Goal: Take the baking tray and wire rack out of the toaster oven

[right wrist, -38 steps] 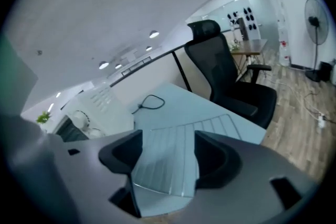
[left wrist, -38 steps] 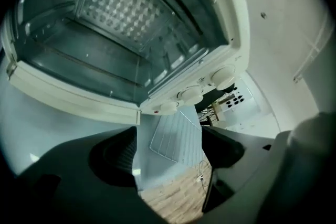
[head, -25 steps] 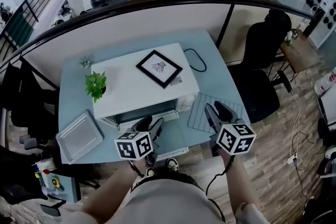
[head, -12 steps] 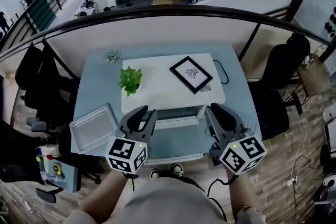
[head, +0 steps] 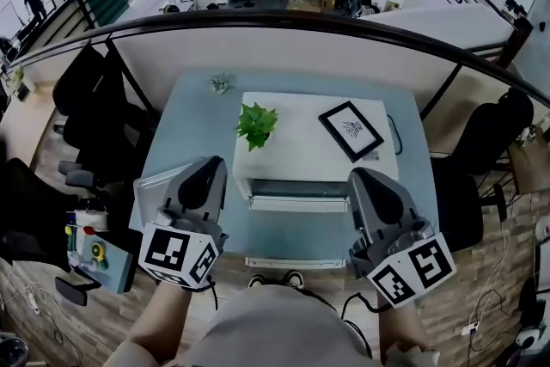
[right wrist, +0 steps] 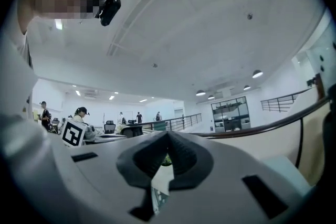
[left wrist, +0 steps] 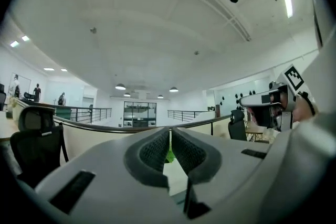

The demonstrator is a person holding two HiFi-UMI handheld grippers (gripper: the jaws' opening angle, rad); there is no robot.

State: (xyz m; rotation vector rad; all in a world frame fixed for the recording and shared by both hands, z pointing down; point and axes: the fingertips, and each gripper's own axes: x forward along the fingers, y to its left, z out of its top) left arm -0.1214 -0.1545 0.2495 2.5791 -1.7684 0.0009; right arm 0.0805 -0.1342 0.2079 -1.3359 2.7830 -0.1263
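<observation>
The white toaster oven [head: 301, 152] stands mid-table with its door [head: 296, 235] folded down flat toward me. The silver baking tray [head: 157, 185] lies on the table left of the oven, partly behind my left gripper [head: 209, 164]. I cannot see the wire rack; my right gripper [head: 366, 178] covers the table right of the oven. Both grippers are held high and level in front of the oven. Their jaws have just closed and hold nothing, as the left gripper view [left wrist: 170, 132] and the right gripper view [right wrist: 167, 137] both show.
A potted plant [head: 256, 123] and a black picture frame [head: 352, 131] sit on top of the oven. Black office chairs stand at the table's left [head: 86, 94] and right [head: 494, 142]. A curved partition with a dark rail [head: 284, 20] runs behind the table.
Both grippers have risen away from the oven's open front and now fill more of the head view. Their jaws went from apart to shut. The head view has shifted, so the table sits more centred.
</observation>
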